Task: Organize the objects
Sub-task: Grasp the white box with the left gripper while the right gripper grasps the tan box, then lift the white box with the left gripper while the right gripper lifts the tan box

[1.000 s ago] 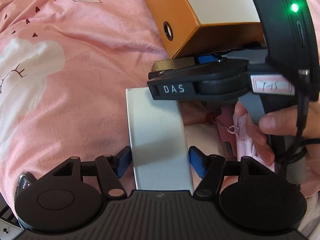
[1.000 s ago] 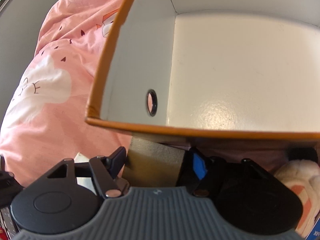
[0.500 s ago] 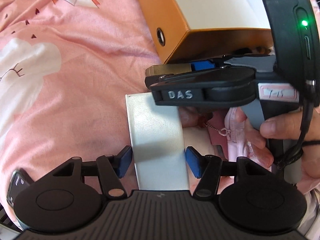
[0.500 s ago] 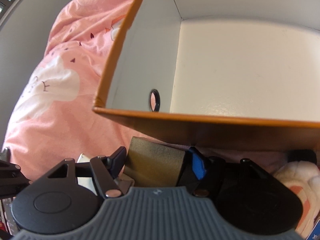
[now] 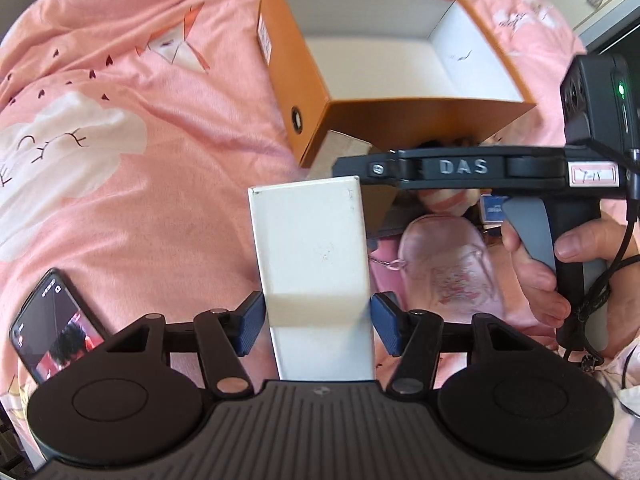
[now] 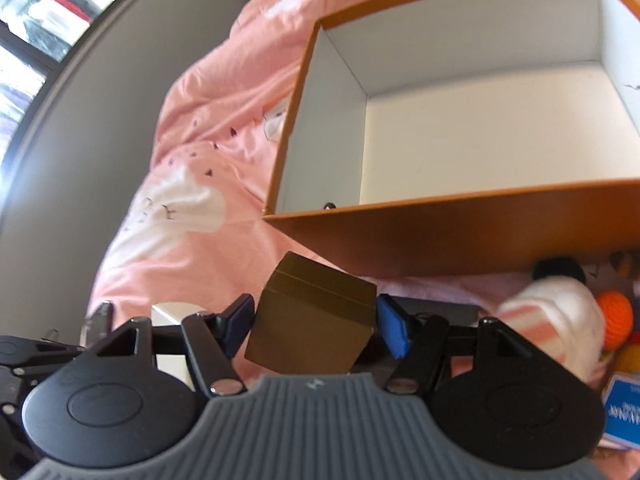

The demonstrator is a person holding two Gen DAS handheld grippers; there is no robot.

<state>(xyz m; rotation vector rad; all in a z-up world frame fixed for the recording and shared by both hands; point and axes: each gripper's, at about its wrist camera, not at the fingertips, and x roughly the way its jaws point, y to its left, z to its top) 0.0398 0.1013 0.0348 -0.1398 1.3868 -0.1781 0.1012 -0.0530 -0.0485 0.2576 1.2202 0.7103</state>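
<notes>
My left gripper point(image 5: 318, 322) is shut on a long white box point(image 5: 312, 248), held above the pink bedcover. My right gripper point(image 6: 316, 324) is shut on a small gold-brown box point(image 6: 312, 320); in the left wrist view that gripper point(image 5: 472, 168) sits just right of the white box's far end. An open orange box point(image 5: 304, 120) with a white inside lies ahead on the bed; it also shows in the right wrist view point(image 6: 480, 224), just beyond the gold box.
A phone point(image 5: 48, 328) with a lit screen lies on the bedcover at lower left. A pink pouch point(image 5: 448, 264) lies right of the white box. A plush toy point(image 6: 552, 312), an orange ball point(image 6: 616, 316) and a blue card point(image 6: 624, 412) lie right.
Both grippers have risen and pulled back with their boxes. The orange box now looks farther and lower, its whole inside showing. The phone has come into view.
</notes>
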